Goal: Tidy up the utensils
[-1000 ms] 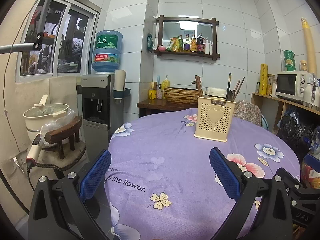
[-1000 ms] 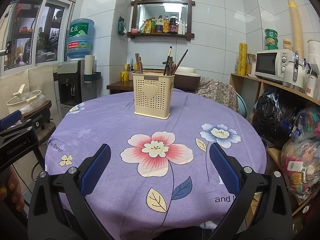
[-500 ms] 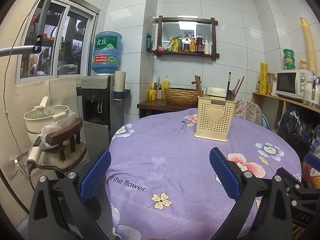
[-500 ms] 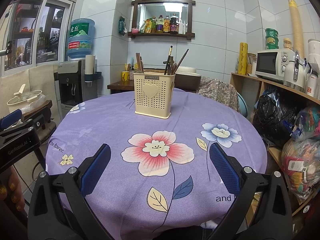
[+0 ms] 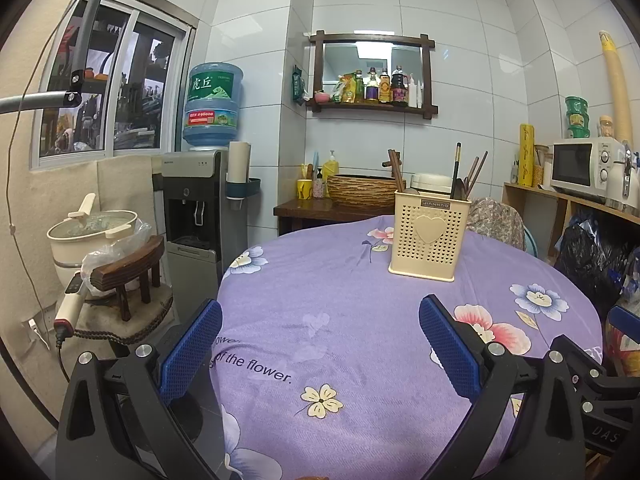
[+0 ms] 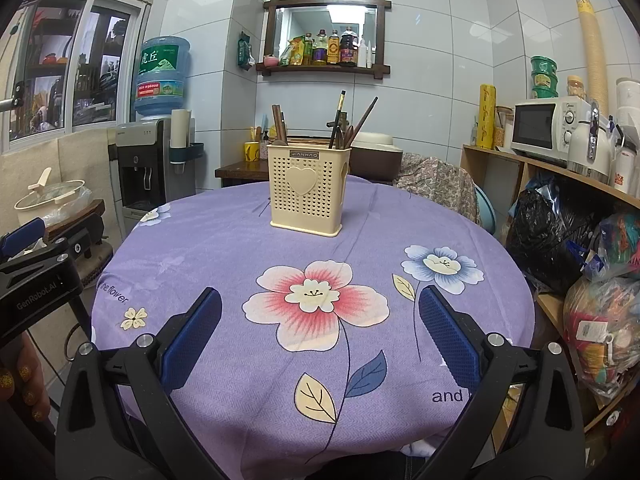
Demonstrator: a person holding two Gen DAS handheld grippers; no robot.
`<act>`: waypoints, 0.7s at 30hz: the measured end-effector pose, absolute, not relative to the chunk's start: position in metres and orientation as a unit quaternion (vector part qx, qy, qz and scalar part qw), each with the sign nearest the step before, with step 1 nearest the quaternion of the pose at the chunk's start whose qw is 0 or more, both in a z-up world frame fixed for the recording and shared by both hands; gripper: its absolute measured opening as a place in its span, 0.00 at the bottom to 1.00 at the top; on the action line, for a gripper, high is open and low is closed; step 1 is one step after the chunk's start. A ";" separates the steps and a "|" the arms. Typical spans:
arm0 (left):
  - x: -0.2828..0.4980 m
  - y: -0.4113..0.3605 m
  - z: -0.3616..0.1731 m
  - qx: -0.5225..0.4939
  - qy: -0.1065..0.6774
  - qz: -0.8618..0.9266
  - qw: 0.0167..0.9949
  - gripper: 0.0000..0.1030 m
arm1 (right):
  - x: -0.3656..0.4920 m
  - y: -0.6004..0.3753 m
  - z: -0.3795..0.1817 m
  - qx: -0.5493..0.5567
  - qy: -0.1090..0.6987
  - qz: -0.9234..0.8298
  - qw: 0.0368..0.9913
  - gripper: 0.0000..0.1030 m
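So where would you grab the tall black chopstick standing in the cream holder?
Grip the black chopstick by its exposed upper shaft, coming down from above with the right gripper, which faces the utensil holder head-on. It stands near upright and rises clear above the neighbouring brown utensils, so probably only that top section gives open jaws room.

Left gripper point(image 5: 320, 344) spread wide, empty; utensil holder point(image 5: 430, 236) upright.
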State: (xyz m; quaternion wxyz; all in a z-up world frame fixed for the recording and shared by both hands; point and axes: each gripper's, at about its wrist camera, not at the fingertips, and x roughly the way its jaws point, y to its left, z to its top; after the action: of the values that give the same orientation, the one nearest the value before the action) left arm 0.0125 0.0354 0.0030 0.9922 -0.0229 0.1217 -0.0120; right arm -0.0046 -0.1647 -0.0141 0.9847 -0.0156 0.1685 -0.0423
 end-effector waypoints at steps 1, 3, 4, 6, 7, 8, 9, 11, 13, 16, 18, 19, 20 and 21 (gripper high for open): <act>0.013 0.036 0.003 -0.023 0.122 -0.012 0.992 0.95 | -0.005 -0.165 -0.014 -0.016 0.169 -0.042 0.985 0.94; 0.013 0.035 0.003 -0.022 0.122 -0.012 0.992 0.95 | -0.005 -0.165 -0.015 -0.016 0.169 -0.042 0.985 0.94; 0.013 0.036 0.003 -0.021 0.123 -0.013 0.992 0.95 | -0.005 -0.165 -0.015 -0.016 0.169 -0.042 0.985 0.94; 0.013 0.035 0.003 -0.021 0.123 -0.013 0.992 0.95 | -0.005 -0.165 -0.015 -0.015 0.169 -0.042 0.985 0.94; 0.013 0.035 0.003 -0.022 0.122 -0.012 0.992 0.95 | -0.005 -0.164 -0.015 -0.015 0.169 -0.042 0.985 0.94; 0.013 0.035 0.003 -0.022 0.122 -0.012 0.992 0.95 | -0.005 -0.165 -0.015 -0.015 0.169 -0.042 0.985 0.94; 0.012 0.035 0.003 -0.022 0.122 -0.012 0.992 0.95 | -0.005 -0.165 -0.015 -0.015 0.169 -0.042 0.985 0.94; 0.013 0.036 0.003 -0.022 0.121 -0.012 0.992 0.95 | -0.005 -0.164 -0.015 -0.015 0.169 -0.041 0.985 0.94; 0.013 0.039 0.003 -0.022 0.122 -0.013 0.992 0.95 | -0.005 -0.164 -0.015 -0.015 0.169 -0.042 0.985 0.94; 0.013 0.038 0.003 -0.021 0.121 -0.013 0.992 0.95 | -0.005 -0.165 -0.015 -0.015 0.169 -0.042 0.985 0.94; 0.013 0.036 0.003 -0.021 0.122 -0.012 0.992 0.95 | -0.005 -0.164 -0.015 -0.015 0.169 -0.041 0.985 0.94; 0.013 0.038 0.003 -0.022 0.122 -0.013 0.992 0.95 | -0.005 -0.165 -0.015 -0.015 0.169 -0.041 0.985 0.94; 0.013 0.038 0.003 -0.022 0.123 -0.015 0.992 0.95 | -0.005 -0.164 -0.015 -0.015 0.169 -0.041 0.985 0.94; 0.014 0.040 0.003 -0.022 0.123 -0.016 0.992 0.95 | -0.005 -0.165 -0.015 -0.015 0.169 -0.042 0.985 0.94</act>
State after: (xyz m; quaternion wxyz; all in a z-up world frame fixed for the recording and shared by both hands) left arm 0.0141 0.0396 0.0034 0.9920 -0.0217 0.1235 -0.0160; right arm -0.0050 -0.1646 -0.0146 0.9846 -0.0152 0.1691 -0.0417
